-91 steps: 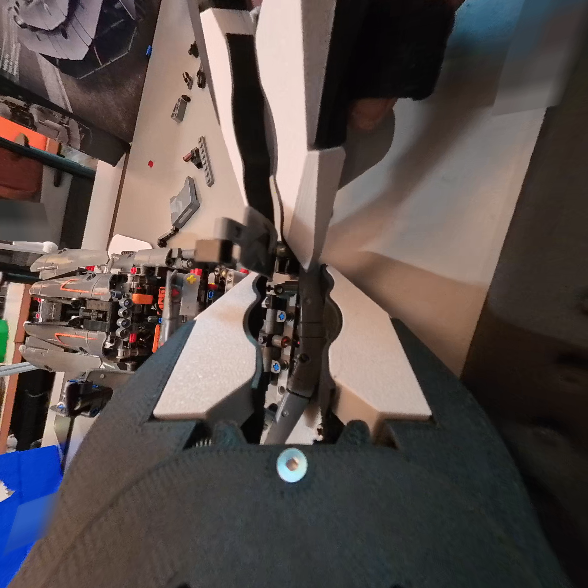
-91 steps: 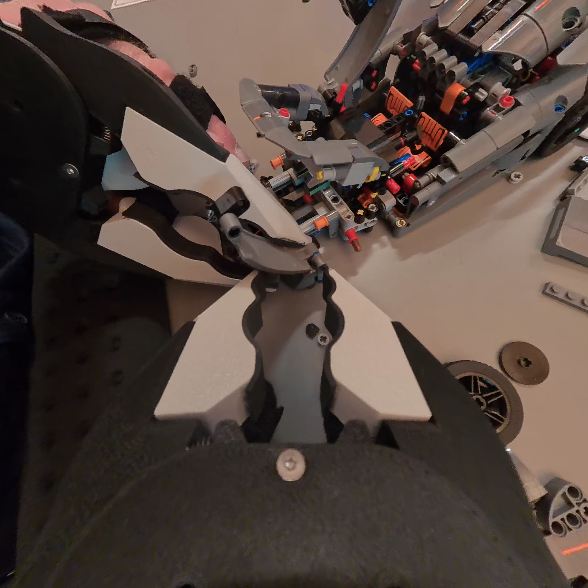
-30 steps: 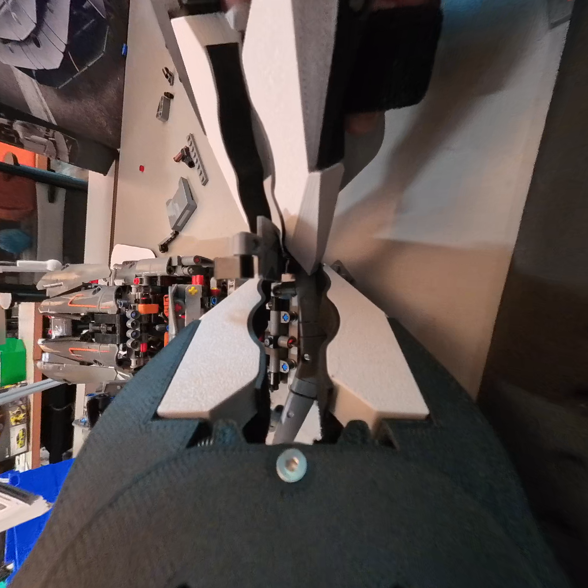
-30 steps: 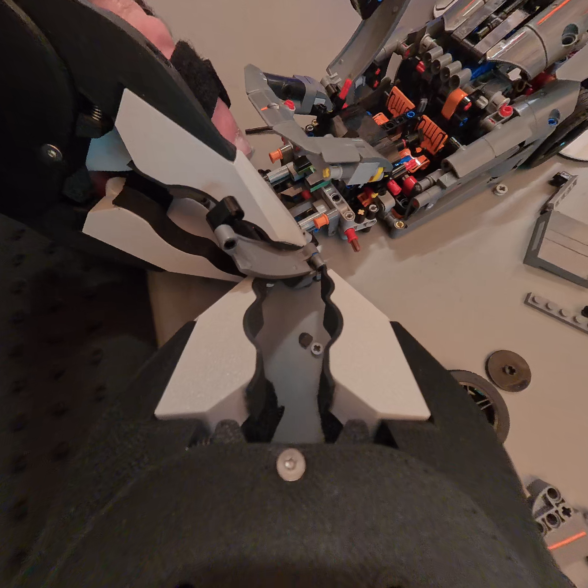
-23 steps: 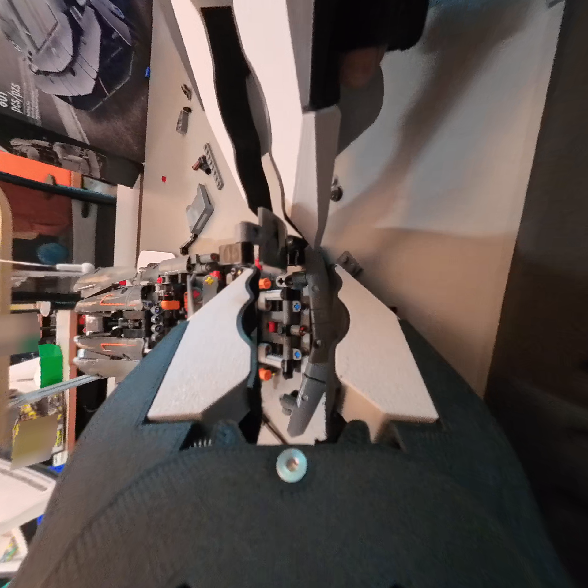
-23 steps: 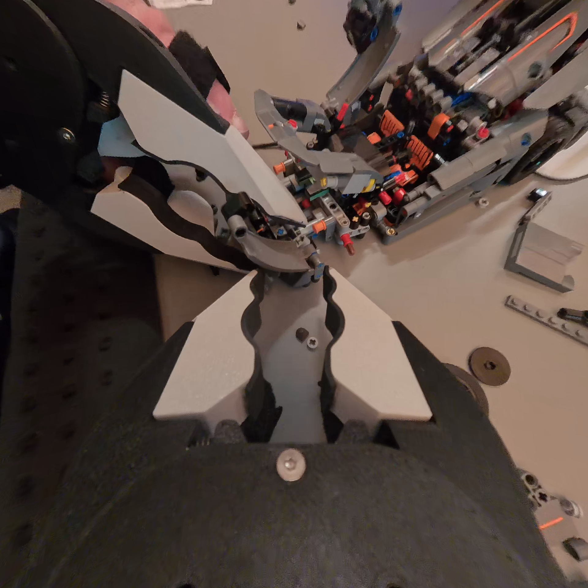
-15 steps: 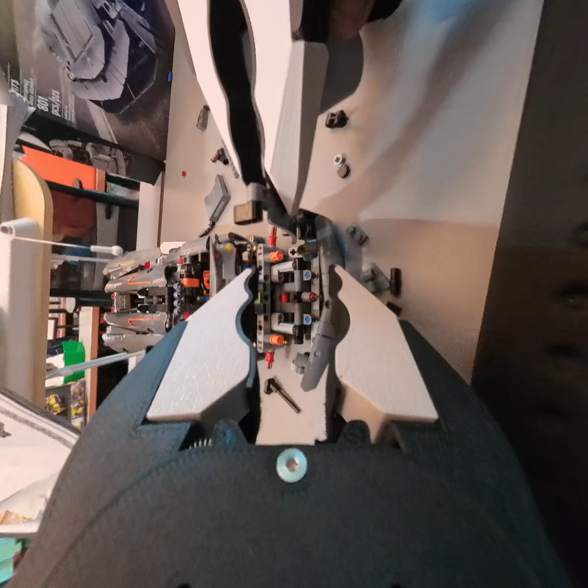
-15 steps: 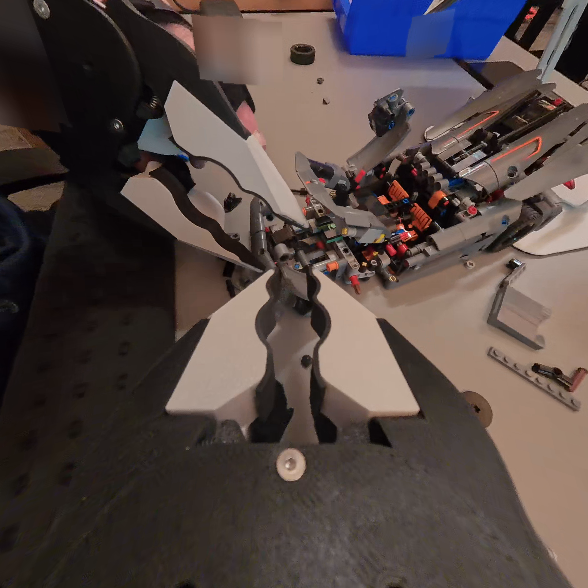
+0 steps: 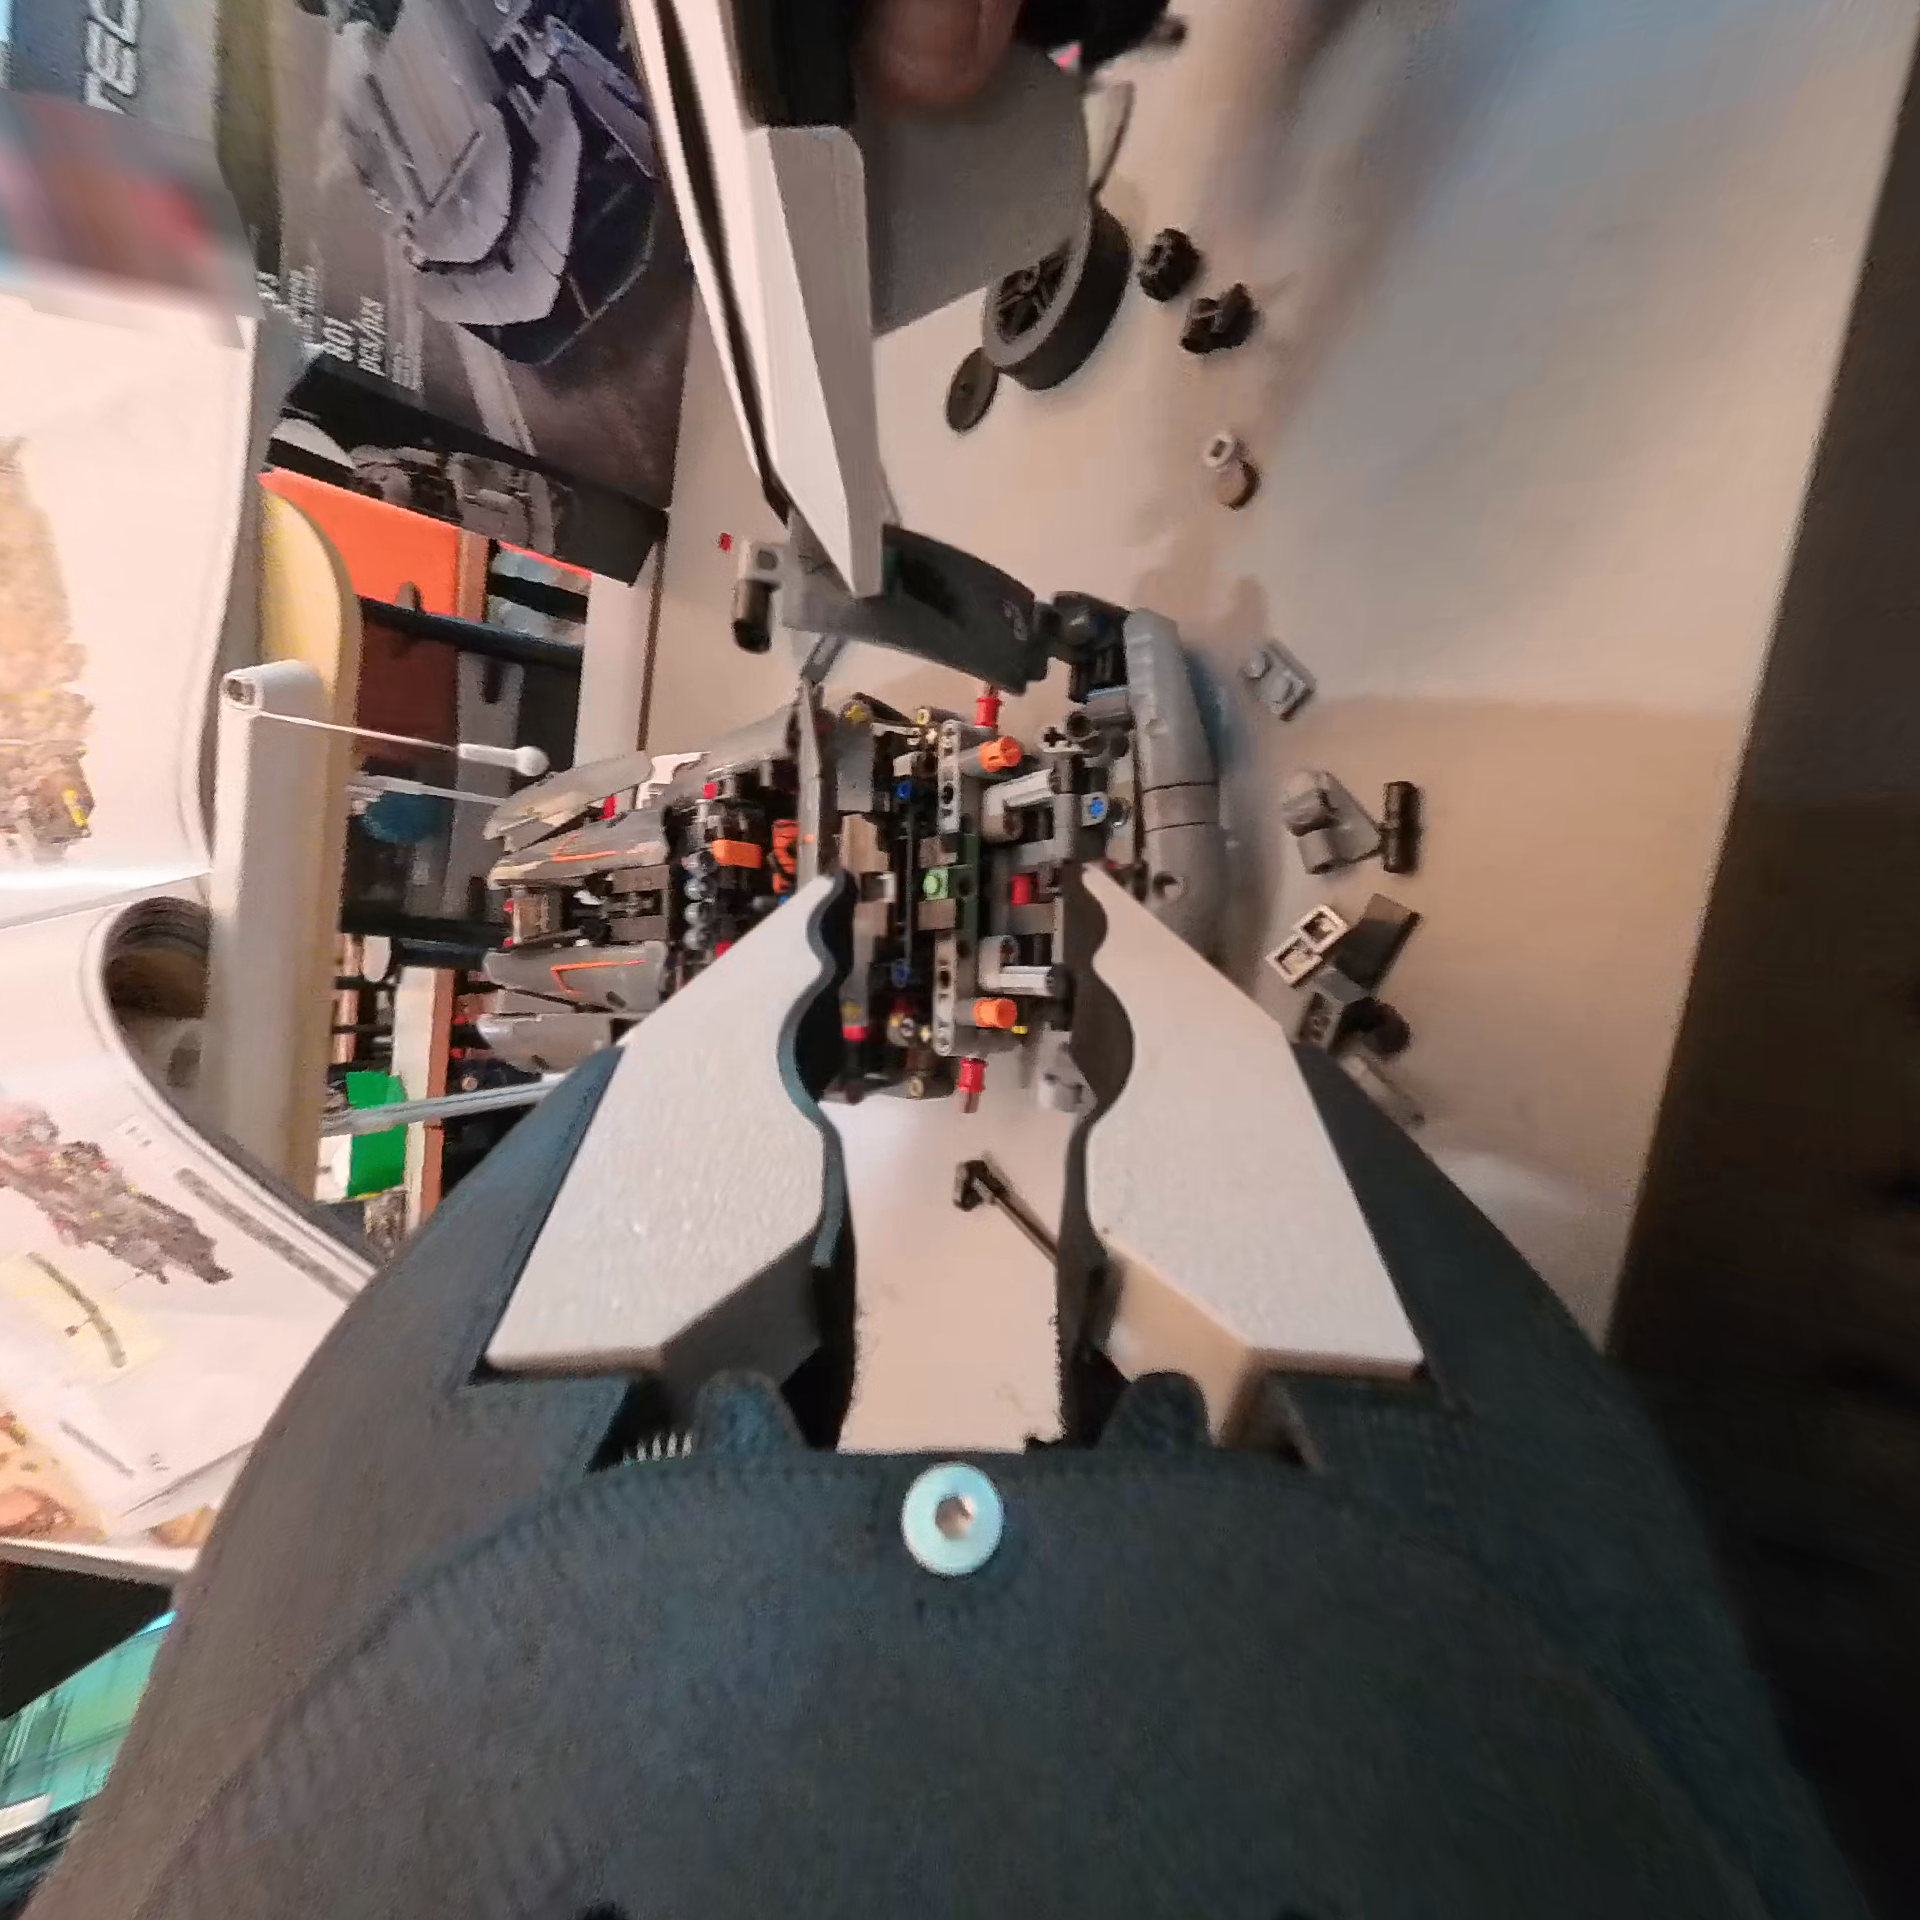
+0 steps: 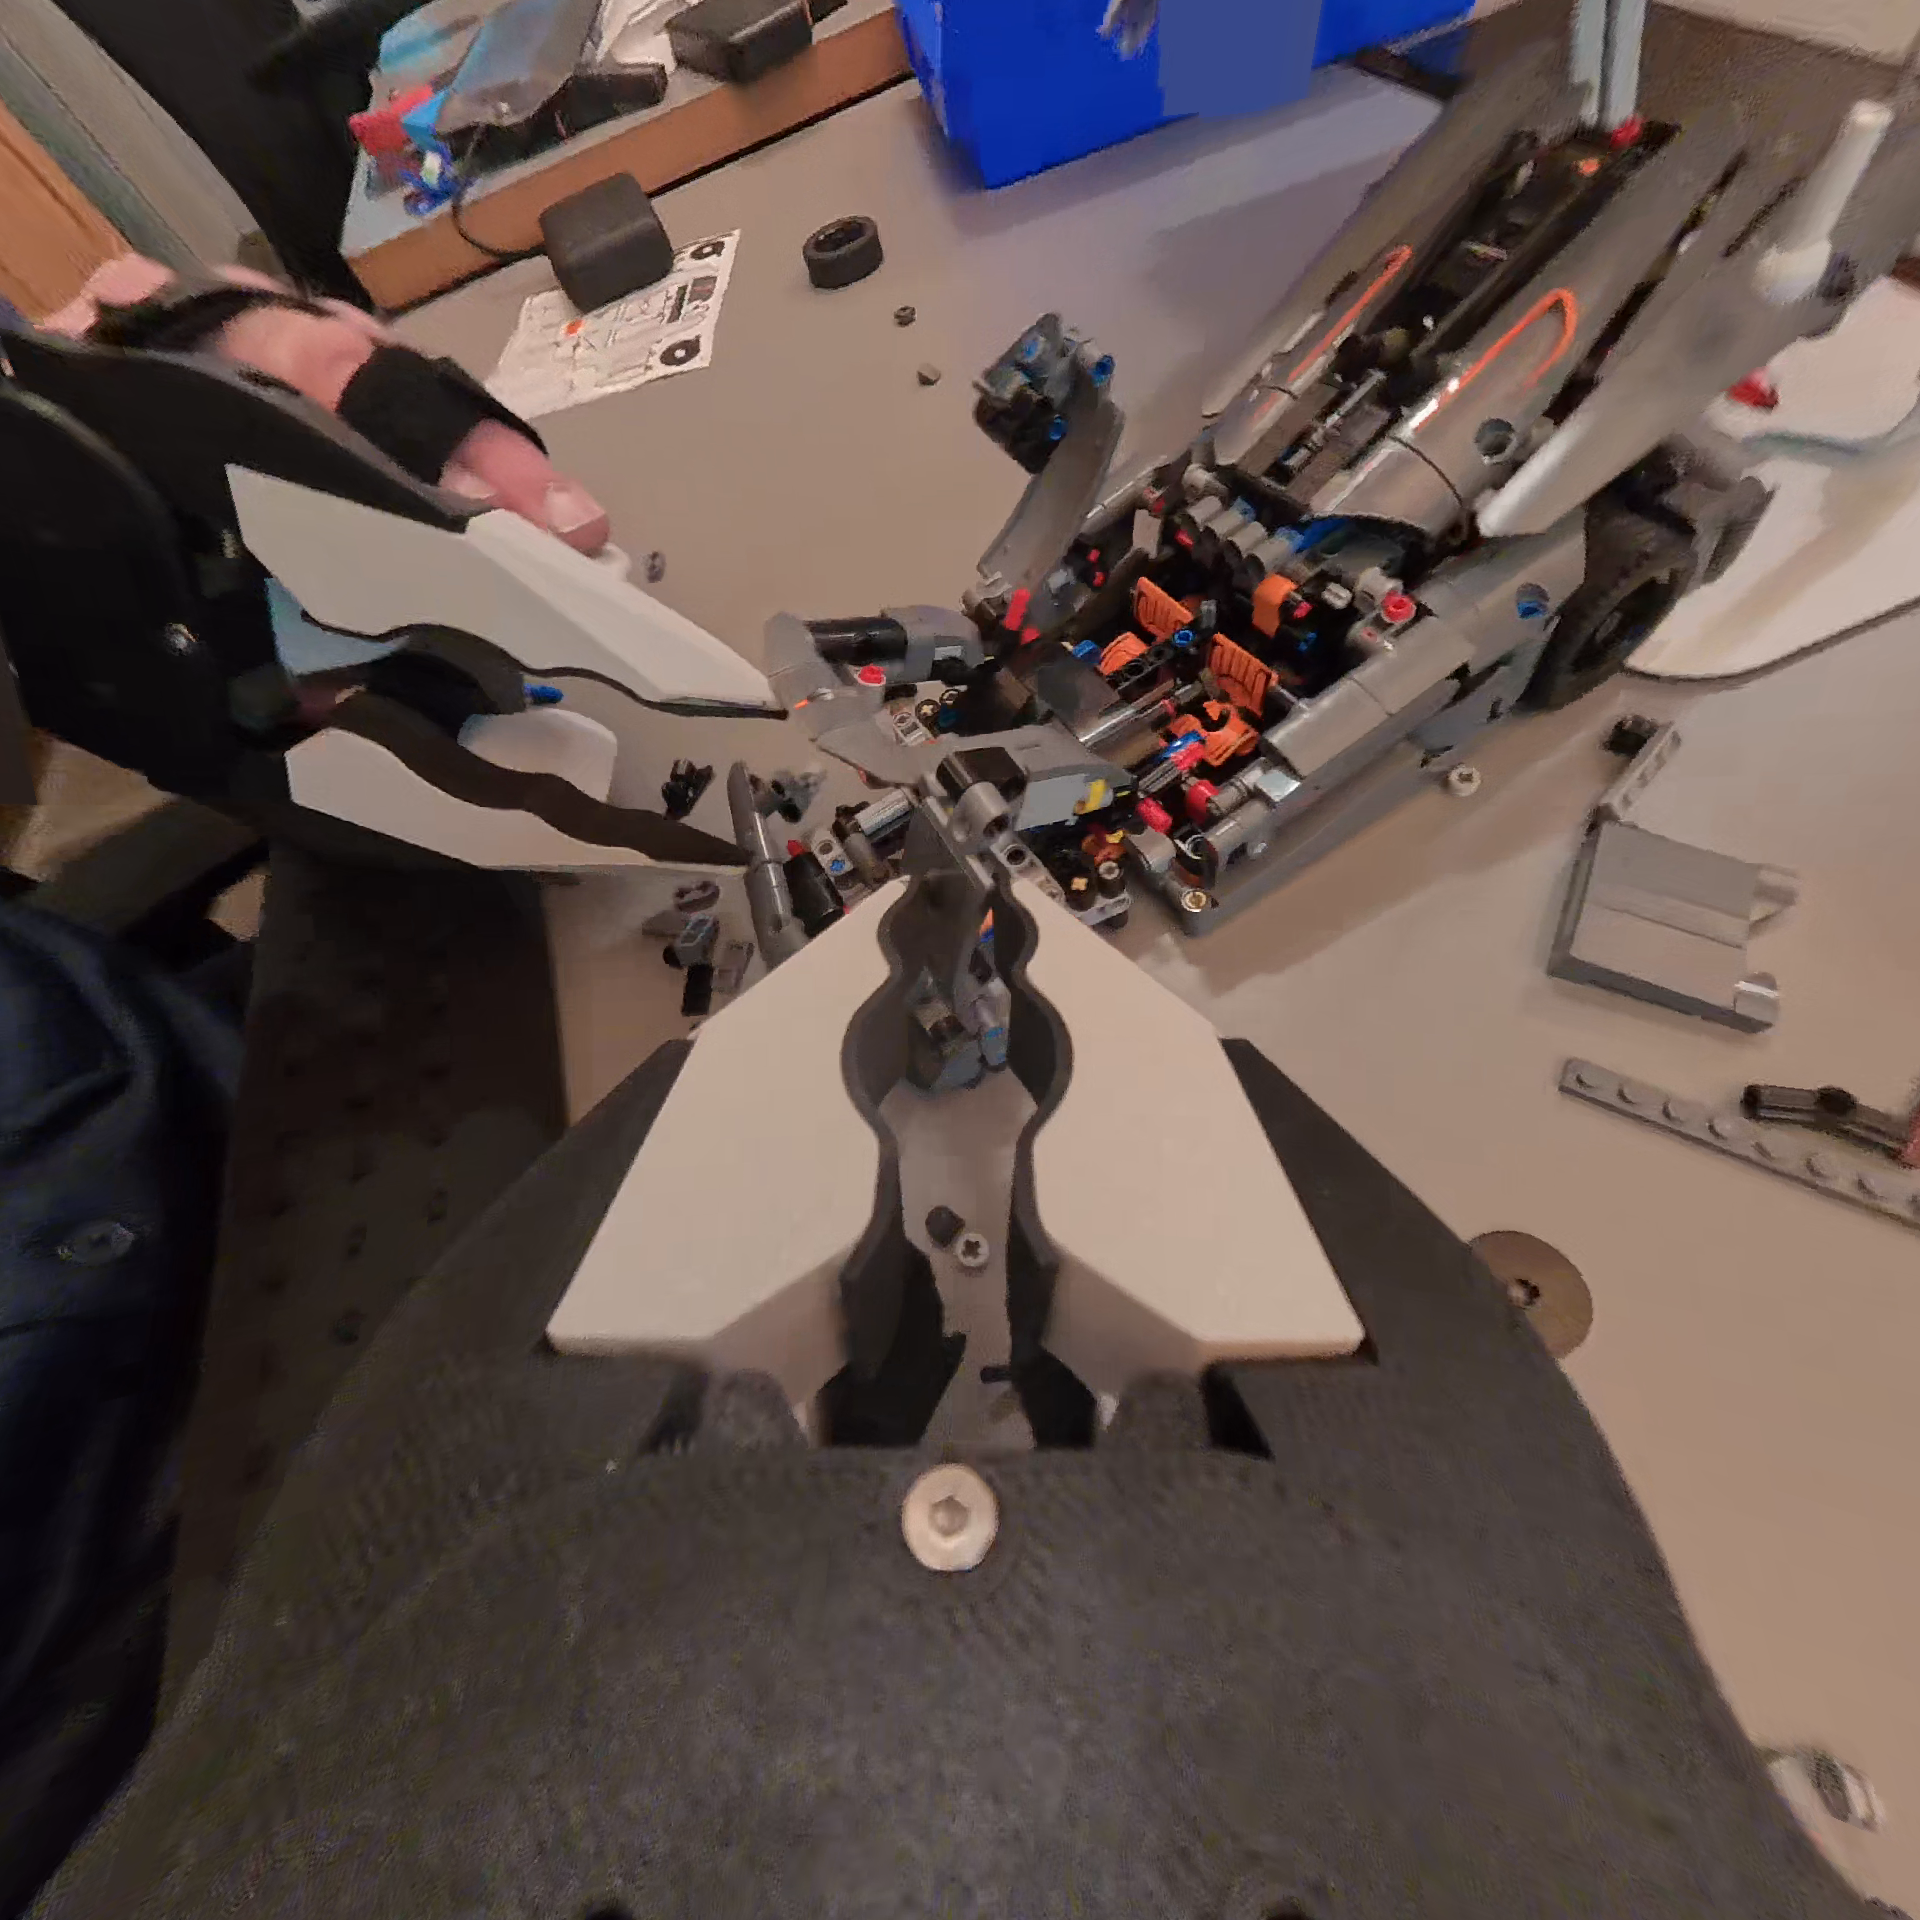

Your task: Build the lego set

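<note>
The grey, black and orange lego car [image 9: 727, 831] lies on the pale table [image 9: 1403, 520]; it also shows in the right wrist view [image 10: 1351, 644]. My left gripper [image 9: 956, 894] is open and empty, just short of the car's open front end, with a curved grey fender [image 9: 1174, 748] ahead. In the right wrist view the left gripper [image 10: 758, 779] also shows with its jaws apart. My right gripper [image 10: 956, 888] is shut on a dark grey panel piece [image 10: 951, 914] against the car's front corner. The left wrist view shows that piece [image 9: 956, 613] under the right gripper [image 9: 862, 561].
A thin black axle [image 9: 1003, 1200] lies between my left fingers. A wheel [image 9: 1049, 301], a disc [image 9: 971, 390] and small grey parts [image 9: 1330, 821] lie near the table edge. A booklet [image 9: 104, 1195] is at the left. A grey panel [image 10: 1652, 935], a long plate [image 10: 1745, 1143] and a blue bin [image 10: 1143, 62] show too. Spacing between my two grippers at the tips: around 6 cm. My left tips are roughly 11 cm from the thin black axle [image 9: 1003, 1200].
My left gripper has let go of the curved fender, opened and pulled back from the car. My right gripper has closed on the dark grey piece and drawn back and upward.
</note>
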The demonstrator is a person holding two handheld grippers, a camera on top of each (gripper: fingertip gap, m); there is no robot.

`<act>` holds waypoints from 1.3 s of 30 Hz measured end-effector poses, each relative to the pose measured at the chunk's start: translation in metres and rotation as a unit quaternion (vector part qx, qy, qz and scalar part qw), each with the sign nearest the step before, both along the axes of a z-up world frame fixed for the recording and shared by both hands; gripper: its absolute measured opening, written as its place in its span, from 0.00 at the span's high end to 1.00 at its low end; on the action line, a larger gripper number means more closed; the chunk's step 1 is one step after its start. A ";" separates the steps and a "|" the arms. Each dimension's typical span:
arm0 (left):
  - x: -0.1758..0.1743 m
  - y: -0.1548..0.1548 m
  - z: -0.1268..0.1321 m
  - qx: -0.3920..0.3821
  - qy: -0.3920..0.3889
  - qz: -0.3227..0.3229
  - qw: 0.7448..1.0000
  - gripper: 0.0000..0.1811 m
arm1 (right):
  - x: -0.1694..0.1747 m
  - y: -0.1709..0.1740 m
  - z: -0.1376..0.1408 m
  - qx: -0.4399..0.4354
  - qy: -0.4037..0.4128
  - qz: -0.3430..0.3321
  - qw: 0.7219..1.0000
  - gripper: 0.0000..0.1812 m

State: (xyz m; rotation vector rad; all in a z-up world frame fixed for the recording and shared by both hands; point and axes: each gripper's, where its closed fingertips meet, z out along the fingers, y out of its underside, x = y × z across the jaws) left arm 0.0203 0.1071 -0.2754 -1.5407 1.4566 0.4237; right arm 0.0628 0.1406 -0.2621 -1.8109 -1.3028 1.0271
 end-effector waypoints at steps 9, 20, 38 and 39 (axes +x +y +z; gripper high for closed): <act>-0.003 0.002 0.007 -0.004 -0.011 -0.010 1.000 0.81 | 0.000 0.027 -0.008 -0.171 0.010 -0.001 0.985 0.95; -0.012 0.010 0.015 0.005 -0.008 -0.014 1.000 0.78 | -0.003 0.045 -0.025 -0.245 -0.009 -0.007 0.970 0.95; -0.012 0.045 -0.005 -0.192 -0.055 -0.026 0.979 0.57 | -0.013 0.044 -0.021 -0.280 0.014 0.025 0.960 0.98; -0.013 0.047 -0.009 -0.204 -0.055 -0.023 0.977 0.57 | -0.013 0.044 -0.022 -0.282 0.015 0.024 0.959 0.98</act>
